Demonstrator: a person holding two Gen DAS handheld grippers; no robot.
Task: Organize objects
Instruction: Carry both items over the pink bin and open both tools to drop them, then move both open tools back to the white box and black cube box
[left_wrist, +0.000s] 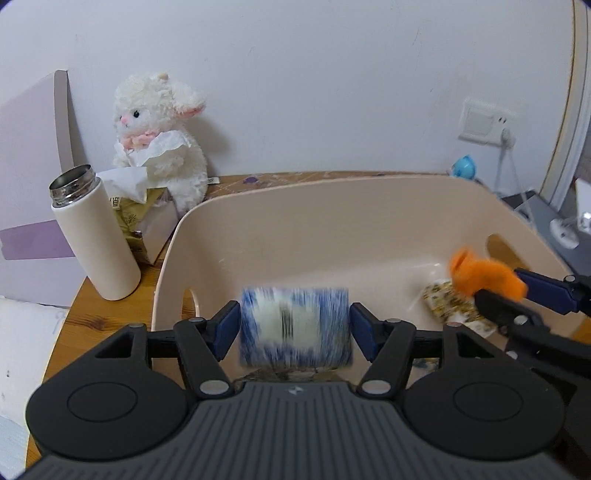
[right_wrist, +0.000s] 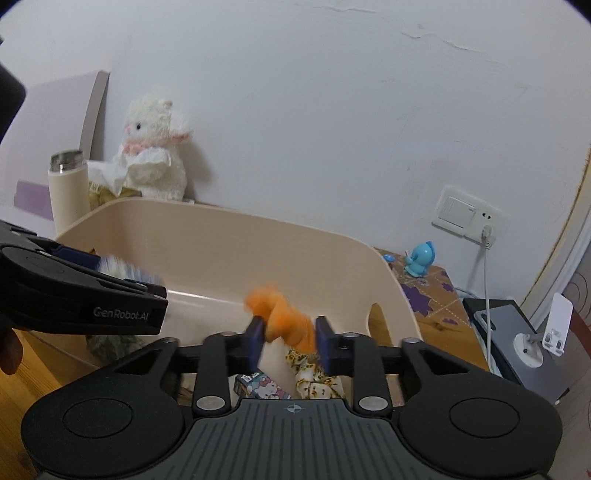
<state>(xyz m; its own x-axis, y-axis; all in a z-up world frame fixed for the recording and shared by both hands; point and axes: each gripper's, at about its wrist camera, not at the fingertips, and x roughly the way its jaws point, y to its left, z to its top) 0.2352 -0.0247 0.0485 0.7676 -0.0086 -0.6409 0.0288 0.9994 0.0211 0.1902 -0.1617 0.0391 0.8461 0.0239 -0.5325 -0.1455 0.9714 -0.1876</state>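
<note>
Both grippers hover loaded over the beige bin (left_wrist: 280, 192).
Left gripper (left_wrist: 294, 325) pinches a blurred blue-white pack (left_wrist: 294, 326), possibly tissues; right gripper (right_wrist: 289, 341) pinches an orange toy (right_wrist: 286, 321), which could snag.

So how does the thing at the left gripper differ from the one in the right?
The blue-and-white pack is wide and blocky; the orange plush piece is small, soft and lumpy. The left gripper has its jaws spread wide around the pack, which is motion-blurred, while the right gripper pinches the plush with jaws close. Both hang over the beige bin.
</note>
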